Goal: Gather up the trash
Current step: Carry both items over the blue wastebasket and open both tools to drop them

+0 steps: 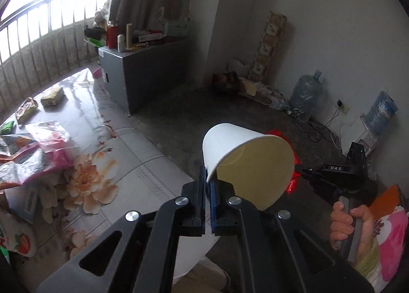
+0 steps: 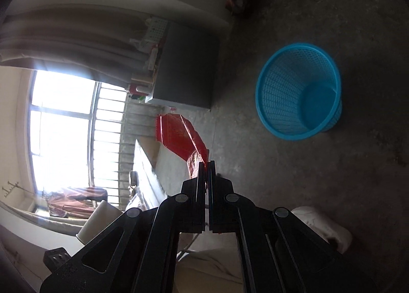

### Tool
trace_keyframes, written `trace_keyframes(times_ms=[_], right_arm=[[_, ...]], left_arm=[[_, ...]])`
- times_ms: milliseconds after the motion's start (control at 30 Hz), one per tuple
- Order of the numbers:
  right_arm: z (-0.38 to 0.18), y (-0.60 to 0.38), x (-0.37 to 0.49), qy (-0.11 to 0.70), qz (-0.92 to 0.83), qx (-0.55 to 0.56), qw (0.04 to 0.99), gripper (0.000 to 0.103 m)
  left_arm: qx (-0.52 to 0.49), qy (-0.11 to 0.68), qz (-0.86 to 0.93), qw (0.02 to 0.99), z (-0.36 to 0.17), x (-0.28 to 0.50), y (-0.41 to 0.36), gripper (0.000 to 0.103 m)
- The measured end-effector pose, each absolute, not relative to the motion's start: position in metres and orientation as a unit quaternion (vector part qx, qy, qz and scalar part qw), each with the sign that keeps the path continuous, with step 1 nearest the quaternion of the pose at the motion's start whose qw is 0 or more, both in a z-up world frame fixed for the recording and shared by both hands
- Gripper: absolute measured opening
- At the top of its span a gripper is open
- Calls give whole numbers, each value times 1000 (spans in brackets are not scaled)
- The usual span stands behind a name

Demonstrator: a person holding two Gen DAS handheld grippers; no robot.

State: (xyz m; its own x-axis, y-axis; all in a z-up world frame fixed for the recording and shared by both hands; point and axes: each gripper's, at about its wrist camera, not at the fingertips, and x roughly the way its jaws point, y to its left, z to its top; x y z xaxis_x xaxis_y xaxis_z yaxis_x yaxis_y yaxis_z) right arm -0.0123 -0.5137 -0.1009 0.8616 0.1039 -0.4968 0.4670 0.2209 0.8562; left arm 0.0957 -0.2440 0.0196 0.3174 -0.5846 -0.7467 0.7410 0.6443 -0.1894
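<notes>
My left gripper (image 1: 207, 180) is shut on the rim of a white paper cup (image 1: 245, 160), held tilted in the air past the table edge. My right gripper (image 2: 207, 165) is shut on a red plastic wrapper (image 2: 181, 137) and holds it above the floor; it shows in the left wrist view (image 1: 329, 178) to the right, with the red wrapper (image 1: 294, 162) partly hidden behind the cup. A blue mesh waste basket (image 2: 299, 91) stands on the concrete floor, ahead and to the right of the right gripper. It looks empty.
A table with a floral cloth (image 1: 122, 155) holds several snack wrappers (image 1: 33, 155) at the left. A grey cabinet (image 1: 143, 70) stands by the window. Water jugs (image 1: 304, 96) and cables lie by the far wall.
</notes>
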Motion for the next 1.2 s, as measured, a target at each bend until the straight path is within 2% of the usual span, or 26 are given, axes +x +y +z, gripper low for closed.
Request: trace_keyframes(times_ms=[300,400,467,500,533,733,833,900,1067,1200], right_arm=[[-181,-580,-6,231,-205,672,673,1],[-196,-603,10,229,-221,676,664,6],[-210,-618,24,237,-230,681,654,19],[-216,-623,28,237,-234,685,648,38],[-222,-628,32,237,-233,686,647,51],[-239,-621,24,252,-249,686,636,53],[-228,-610,16,261,-256,666,650,53],[-213,-599,6,257,-260,652,664,54],[-162,-568,-6,263,-278,571,726,64],[-115,-538,-10,276,-297,481,777,75]], left_arm=[[210,501,-423,725,-70,137,-471,3],[213,506,-414,726,-99,155,-516,3],[214,506,-420,723,-114,160,-530,22],[221,505,-410,727,-119,163,-536,47],[222,499,-400,736,-122,165,-539,56],[171,500,-403,747,-113,174,-517,60],[163,473,-418,758,-89,165,-502,61],[155,452,-434,764,-71,158,-491,66],[131,397,-471,777,-18,130,-443,80],[98,383,-480,783,14,109,-392,84]])
